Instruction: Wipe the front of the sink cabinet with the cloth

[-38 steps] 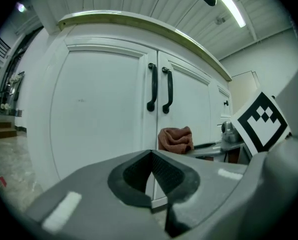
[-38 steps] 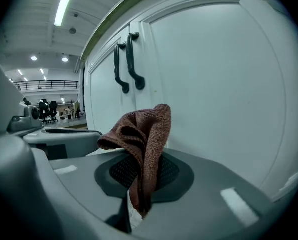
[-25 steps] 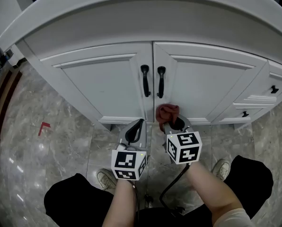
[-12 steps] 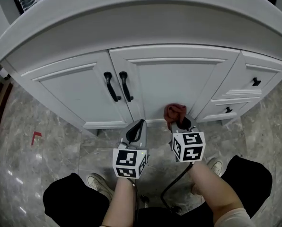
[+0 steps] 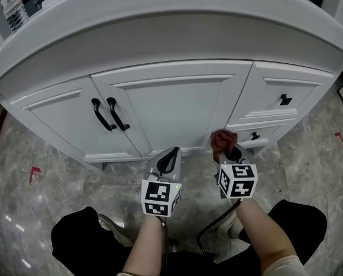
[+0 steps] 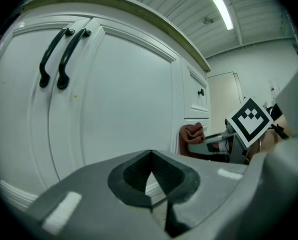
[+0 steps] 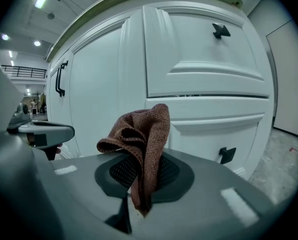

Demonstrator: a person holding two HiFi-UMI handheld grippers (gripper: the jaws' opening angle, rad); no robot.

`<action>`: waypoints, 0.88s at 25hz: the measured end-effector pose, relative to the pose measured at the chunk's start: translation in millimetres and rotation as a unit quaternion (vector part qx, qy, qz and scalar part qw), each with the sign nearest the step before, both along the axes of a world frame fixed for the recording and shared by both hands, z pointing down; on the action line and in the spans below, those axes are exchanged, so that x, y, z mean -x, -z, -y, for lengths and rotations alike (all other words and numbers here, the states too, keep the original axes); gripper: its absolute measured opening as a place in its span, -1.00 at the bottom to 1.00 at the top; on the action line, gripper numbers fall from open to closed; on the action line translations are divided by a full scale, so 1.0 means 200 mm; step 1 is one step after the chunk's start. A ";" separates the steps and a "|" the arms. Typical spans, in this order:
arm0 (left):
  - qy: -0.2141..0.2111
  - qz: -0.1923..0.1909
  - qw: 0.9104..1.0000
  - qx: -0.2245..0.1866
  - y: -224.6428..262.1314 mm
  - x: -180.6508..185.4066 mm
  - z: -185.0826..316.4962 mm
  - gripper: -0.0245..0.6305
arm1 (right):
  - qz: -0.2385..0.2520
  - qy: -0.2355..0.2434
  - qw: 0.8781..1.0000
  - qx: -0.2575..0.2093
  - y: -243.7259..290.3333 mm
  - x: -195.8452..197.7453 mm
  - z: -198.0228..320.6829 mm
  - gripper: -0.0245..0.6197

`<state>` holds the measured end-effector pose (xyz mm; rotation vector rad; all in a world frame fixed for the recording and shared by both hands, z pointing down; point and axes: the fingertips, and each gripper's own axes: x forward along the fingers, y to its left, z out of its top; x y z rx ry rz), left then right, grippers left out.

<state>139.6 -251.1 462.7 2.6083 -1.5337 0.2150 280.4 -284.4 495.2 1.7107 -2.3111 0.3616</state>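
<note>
The right gripper (image 5: 229,153) was clamped on a brown cloth (image 5: 222,139), held low before the white sink cabinet (image 5: 171,102), just beside its lower drawer knob (image 5: 255,135). The left gripper (image 5: 168,158) hung closed and empty nearby, above grey marble floor (image 5: 50,177). Two black door handles (image 5: 110,114) stood further left.

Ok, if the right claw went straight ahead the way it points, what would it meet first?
The cloth in the right claw would touch the cabinet first, about at the lower drawer's left edge, left of its knob. Depth is unclear, but the gap looks small.
</note>
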 end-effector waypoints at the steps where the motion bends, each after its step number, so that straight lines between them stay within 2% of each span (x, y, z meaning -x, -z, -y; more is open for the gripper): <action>1: -0.002 0.002 1.000 0.001 0.00 -0.02 0.00 -0.93 | 0.002 0.000 1.000 0.001 0.00 -0.02 0.00 -0.67; 5: -0.003 0.007 1.000 0.003 -0.02 -0.05 0.00 -0.93 | 0.012 0.001 1.000 0.004 -0.01 -0.03 -0.01 -0.67; 9: 0.002 0.008 1.000 0.006 -0.04 -0.01 -0.01 -0.93 | 0.014 0.015 1.000 0.009 -0.03 0.07 -0.03 -0.67; 13: 0.016 0.005 1.000 0.008 -0.05 0.09 -0.02 -0.93 | 0.012 0.050 0.998 0.033 -0.11 0.29 -0.05 -0.67; 18: 0.050 0.012 0.999 -0.011 -0.03 0.32 -0.04 -0.93 | 0.007 0.108 0.993 0.052 -0.23 0.67 -0.11 -0.67; 22: 0.084 0.012 0.996 0.021 -0.13 0.56 -0.06 -0.93 | 0.013 0.135 0.988 0.070 -0.35 0.93 -0.12 -0.67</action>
